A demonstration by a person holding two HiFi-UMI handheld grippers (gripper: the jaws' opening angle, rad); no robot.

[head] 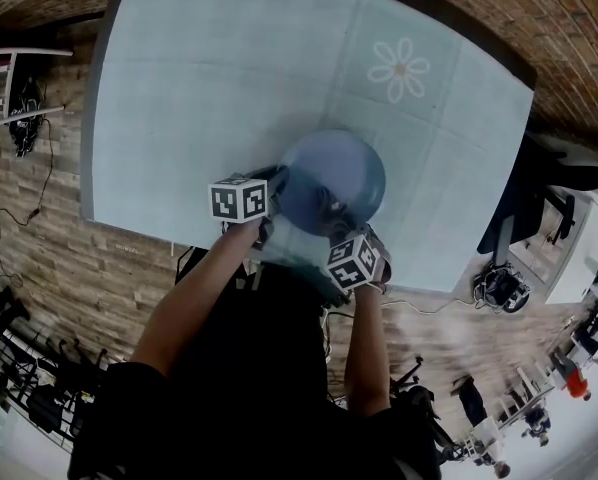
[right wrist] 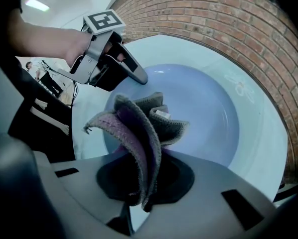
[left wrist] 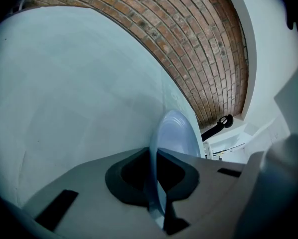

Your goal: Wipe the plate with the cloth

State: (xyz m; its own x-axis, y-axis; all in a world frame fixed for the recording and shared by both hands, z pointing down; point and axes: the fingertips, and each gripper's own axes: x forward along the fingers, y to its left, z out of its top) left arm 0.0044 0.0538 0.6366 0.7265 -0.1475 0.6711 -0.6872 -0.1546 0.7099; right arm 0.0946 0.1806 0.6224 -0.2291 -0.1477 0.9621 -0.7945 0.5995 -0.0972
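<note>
A pale blue plate (head: 334,181) sits near the table's front edge. My left gripper (head: 271,190) is shut on the plate's left rim; in the left gripper view the plate (left wrist: 176,133) stands edge-on between the jaws of my left gripper (left wrist: 156,185). My right gripper (head: 337,230) is shut on a folded grey-and-purple cloth (right wrist: 139,128). In the right gripper view the cloth bunches out of my right gripper (right wrist: 141,183) over the near part of the plate (right wrist: 209,113), with the left gripper (right wrist: 139,77) clamped on the far rim. Whether the cloth touches the plate I cannot tell.
The table wears a light blue cover (head: 239,78) with a white flower print (head: 400,69) at the back right. Its front edge (head: 159,236) runs just below the grippers. A brick floor (head: 49,268) surrounds the table. Chairs and equipment (head: 499,288) stand to the right.
</note>
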